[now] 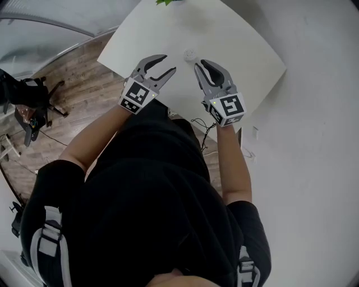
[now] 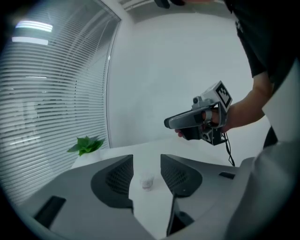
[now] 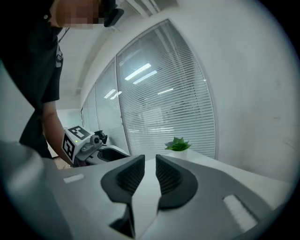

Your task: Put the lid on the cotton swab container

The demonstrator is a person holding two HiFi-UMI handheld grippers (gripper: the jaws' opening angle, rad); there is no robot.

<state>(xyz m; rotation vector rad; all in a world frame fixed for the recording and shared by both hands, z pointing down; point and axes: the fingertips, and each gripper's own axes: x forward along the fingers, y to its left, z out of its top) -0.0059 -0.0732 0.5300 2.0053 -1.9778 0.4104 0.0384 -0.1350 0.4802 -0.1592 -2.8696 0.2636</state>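
A small clear cotton swab container (image 1: 189, 54) stands on the white table (image 1: 241, 50), just beyond both grippers. In the left gripper view the container (image 2: 147, 182) shows in the gap between the jaws, farther off on the table and untouched. My left gripper (image 1: 169, 63) (image 2: 146, 160) is open and empty. My right gripper (image 1: 201, 64) (image 3: 150, 161) hovers to the container's right with only a narrow gap between its jaws and nothing in it. I make out no separate lid in any view.
A green plant (image 1: 165, 2) (image 2: 85, 144) (image 3: 178, 144) sits at the table's far edge. Window blinds (image 2: 51, 103) line the wall beyond. A dark stand (image 1: 31, 103) is on the wooden floor to the left. A cable (image 1: 205, 132) hangs off the table's near edge.
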